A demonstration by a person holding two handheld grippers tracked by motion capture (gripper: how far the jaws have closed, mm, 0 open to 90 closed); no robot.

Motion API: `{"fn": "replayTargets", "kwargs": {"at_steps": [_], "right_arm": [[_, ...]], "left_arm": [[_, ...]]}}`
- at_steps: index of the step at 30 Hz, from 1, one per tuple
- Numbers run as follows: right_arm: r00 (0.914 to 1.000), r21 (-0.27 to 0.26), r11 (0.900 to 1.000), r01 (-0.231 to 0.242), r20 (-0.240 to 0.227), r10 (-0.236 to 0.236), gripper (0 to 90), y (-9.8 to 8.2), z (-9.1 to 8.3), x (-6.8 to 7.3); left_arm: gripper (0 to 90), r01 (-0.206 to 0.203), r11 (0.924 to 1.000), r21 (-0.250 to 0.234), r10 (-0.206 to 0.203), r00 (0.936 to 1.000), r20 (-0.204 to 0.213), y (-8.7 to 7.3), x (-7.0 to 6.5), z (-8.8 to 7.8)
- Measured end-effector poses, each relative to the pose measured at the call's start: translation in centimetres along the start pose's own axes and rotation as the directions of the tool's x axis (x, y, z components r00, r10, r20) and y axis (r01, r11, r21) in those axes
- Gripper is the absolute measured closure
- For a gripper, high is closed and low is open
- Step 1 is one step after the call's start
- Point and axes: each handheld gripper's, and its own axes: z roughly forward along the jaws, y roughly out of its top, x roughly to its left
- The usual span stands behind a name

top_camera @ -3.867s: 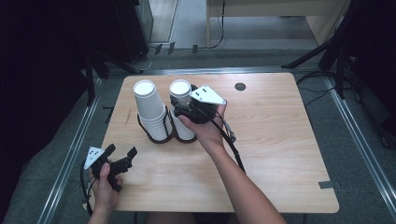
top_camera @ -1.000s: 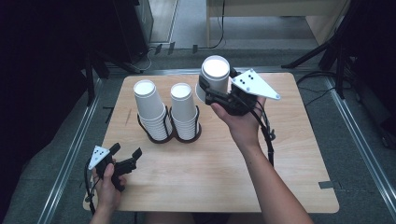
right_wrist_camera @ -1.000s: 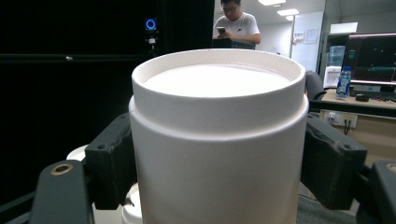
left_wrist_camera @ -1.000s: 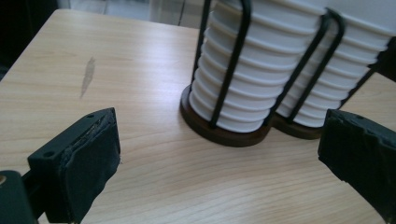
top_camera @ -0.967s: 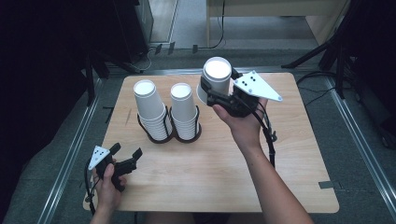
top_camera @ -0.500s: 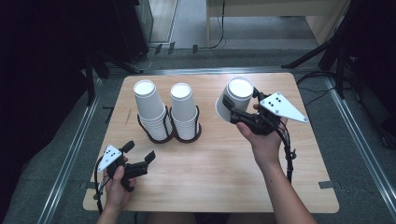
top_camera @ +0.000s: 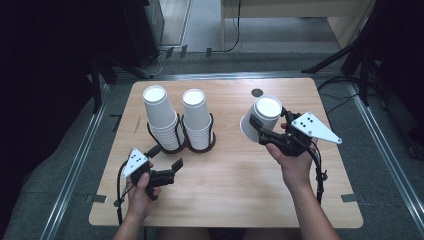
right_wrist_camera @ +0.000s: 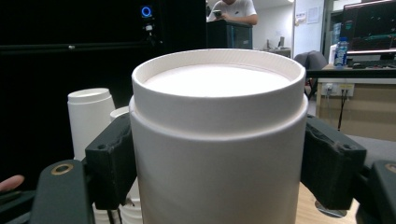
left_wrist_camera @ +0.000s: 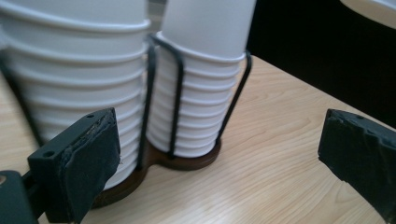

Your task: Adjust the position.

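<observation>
Upside-down paper cup (top_camera: 261,120) pinched in right gripper (top_camera: 270,131), base up, long axis roughly vertical, tilted slightly, near table's (top_camera: 235,200) right edge. Left gripper (top_camera: 162,162) spread, empty, beside cup holder (top_camera: 200,146).

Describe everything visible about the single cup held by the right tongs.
The white paper cup is upside down, its recessed base facing up and its narrow end topmost. It looks like plain, unprinted paper with a rolled band at the top edge. The right tongs clamp its sides, one black pad on each side. It sits tilted over the right part of the wooden table, apart from the two stacks; whether its rim touches the wood is unclear.
</observation>
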Motion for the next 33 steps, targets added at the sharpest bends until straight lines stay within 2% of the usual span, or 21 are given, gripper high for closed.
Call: {"fn": "replayTargets", "kwargs": {"at_steps": [6, 11, 16, 19, 25, 28, 33], "right_arm": [[0.9995, 0.007, 1.0, 0.001, -0.032, -0.001, 22.5, -0.7, -0.7, 0.1], [0.9985, 0.023, 1.0, 0.001, -0.054, 0.0, 22.5, -1.7, -1.0, 0.3], [0.9968, 0.041, 0.999, -0.001, -0.079, 0.004, 22.5, -2.9, -1.0, 0.8], [0.996, 0.061, 0.998, 0.016, -0.088, -0.01, 22.5, -3.2, -0.8, 1.2], [0.9922, 0.081, 0.997, 0.02, -0.124, -0.01, 22.5, -3.9, -0.4, 2.3], [0.9897, 0.087, 0.996, 0.023, -0.143, -0.011, 22.5, -4.2, -0.1, 3.0], [0.9844, 0.095, 0.995, 0.035, -0.175, -0.018, 22.6, -4.5, 0.2, 4.2]], "left_arm": [[0.0, -0.038, 0.9993, -0.005, 0.038, 0.9985, 0.039, 0.7, -2.0, 2.2], [0.0, -0.058, 0.9983, -0.006, 0.058, 0.9952, 0.079, 1.3, -3.1, 3.4], [0.0, -0.066, 0.9978, 0.001, 0.066, 0.9896, 0.128, 0.9, -4.2, 4.2], [0.0, -0.082, 0.9965, 0.012, 0.08, 0.9853, 0.151, 0.6, -5.0, 4.8], [0.0, -0.084, 0.9964, -0.004, 0.083, 0.9784, 0.189, 0.7, -6.1, 5.1], [0.0, -0.081, 0.9967, -0.007, 0.081, 0.9723, 0.219, 0.7, -6.6, 5.0], [0.0, -0.092, 0.9957, -0.012, 0.092, 0.9651, 0.245, 0.8, -7.2, 4.9]]}}
